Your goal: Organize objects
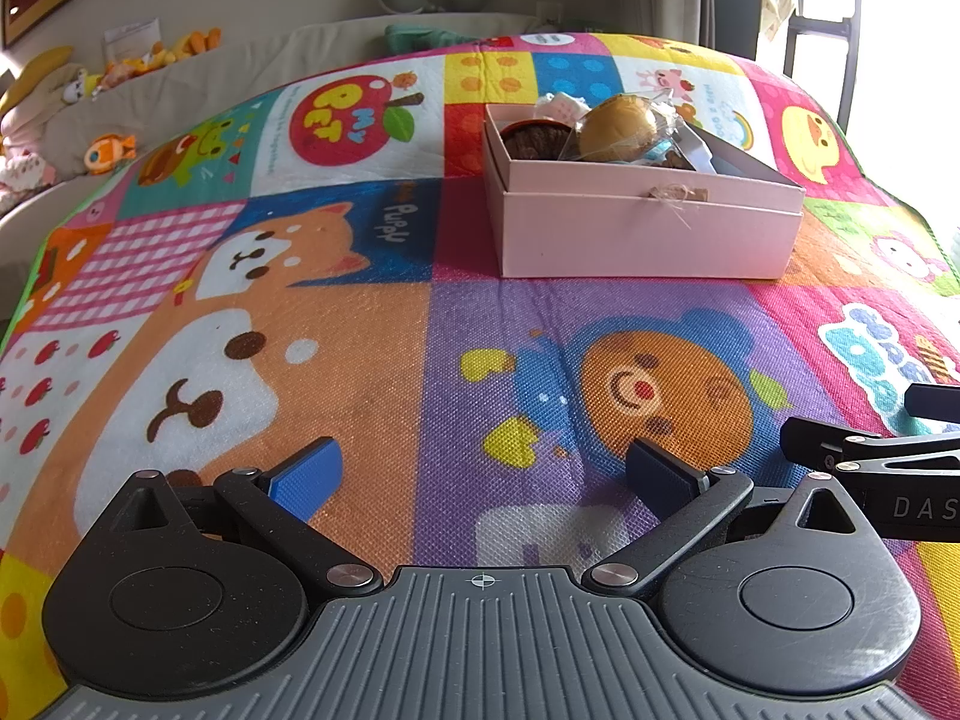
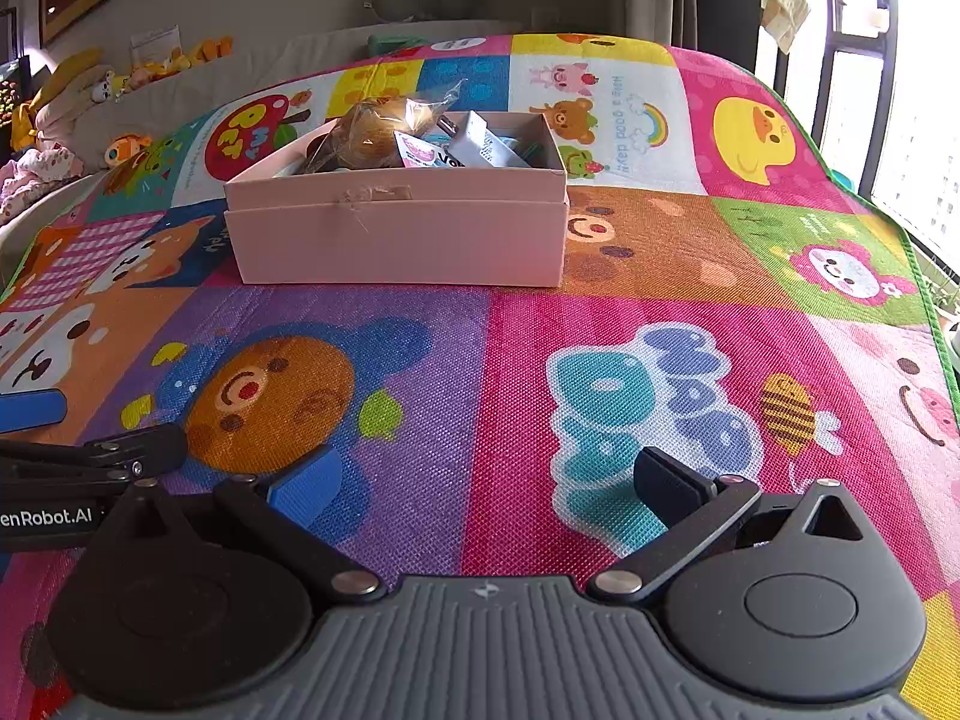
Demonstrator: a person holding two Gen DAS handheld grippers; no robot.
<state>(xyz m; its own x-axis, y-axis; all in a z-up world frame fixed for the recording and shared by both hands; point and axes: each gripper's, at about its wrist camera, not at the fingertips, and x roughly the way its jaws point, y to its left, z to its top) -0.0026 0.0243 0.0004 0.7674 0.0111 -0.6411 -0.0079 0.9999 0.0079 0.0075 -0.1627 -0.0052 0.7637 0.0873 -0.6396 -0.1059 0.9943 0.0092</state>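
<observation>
Here, both claws, left (image 1: pixel 483 474) and right (image 2: pixel 483 480), released, empty; pink box (image 2: pixel 399 240) well ahead across mat (image 2: pixel 600 312)

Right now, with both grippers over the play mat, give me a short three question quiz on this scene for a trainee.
1. True or false: the left gripper holds an item.
2. What sits inside the pink box? A) a wrapped golden ball and small packets B) nothing C) shoes
3. Fill in: the box rests on the colourful ____.

Key: 1 false, its fingers are spread with nothing between them, as with the right gripper. 2 A. 3 play mat.
</observation>
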